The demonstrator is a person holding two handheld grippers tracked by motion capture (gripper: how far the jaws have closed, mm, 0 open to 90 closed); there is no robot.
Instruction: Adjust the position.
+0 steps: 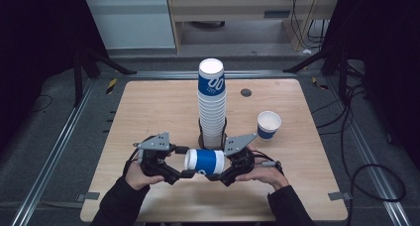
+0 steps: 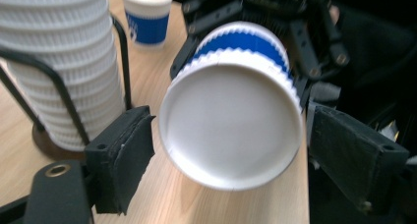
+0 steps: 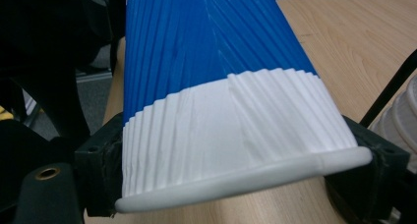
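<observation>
Paper cup [image 1: 205, 161], lying sideways just above the desk [image 1: 148, 107] between both hands: right claw [image 1: 221, 178] pinching its rim end, left claw [image 1: 184, 174] spread around its base; over-squeezing risks crushing, slack risks dropping.

Left tool [image 2: 228, 150] w/ both black jaws up from the bottom edge, standing apart either side of a paper cup [image 2: 231, 126]. Cup lies sideways, white base facing cam, blue band behind; the jaws look just clear of it. Right tool [image 2: 275, 32] behind the cup, at its far end. Left: stack of ribbed white cups [image 2: 64, 62] in a black wire holder [image 2: 59, 86]. Single blue/white cup [image 2: 146, 17] upright further back on the wood table [image 2: 162, 194].
</observation>
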